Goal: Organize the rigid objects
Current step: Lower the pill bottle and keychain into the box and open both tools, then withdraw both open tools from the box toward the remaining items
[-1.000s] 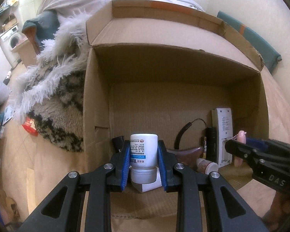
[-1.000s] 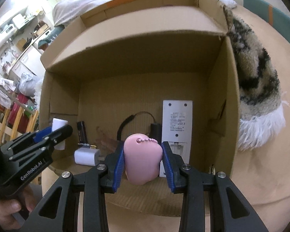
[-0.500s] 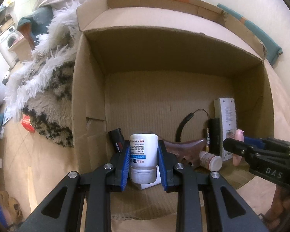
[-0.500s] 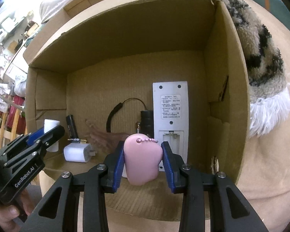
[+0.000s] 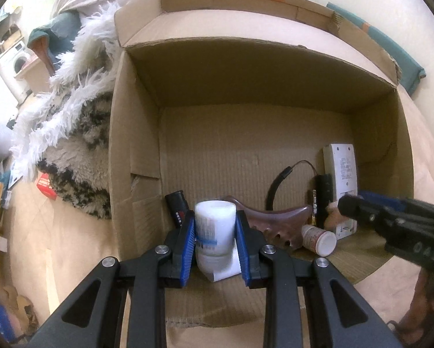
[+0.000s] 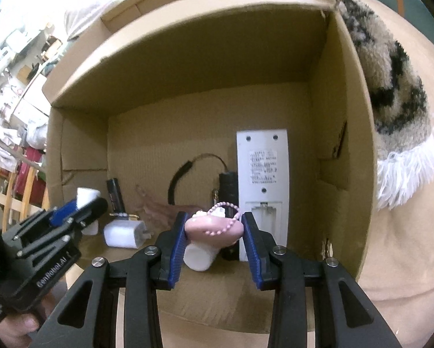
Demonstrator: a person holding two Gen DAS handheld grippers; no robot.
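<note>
With the right claw (image 6: 213, 229) just opening and the pink charm (image 6: 214, 227) loose between its pads above the box (image 6: 347, 150) floor, lower the bottle (image 5: 215, 229) clenched in the left claw (image 5: 215, 239) beside the charger (image 6: 124, 234) before releasing.

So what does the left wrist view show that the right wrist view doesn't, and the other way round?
Left wrist only: a washing machine, a red packet on the floor, and the blue label band on the white bottle that the left gripper clamps. Right wrist only: the bead chain on the pink item between the right gripper's jaws, which have just been opening, and the remote's open battery bay. Both: the cardboard box, remote, black strap, brown comb and black battery.
</note>
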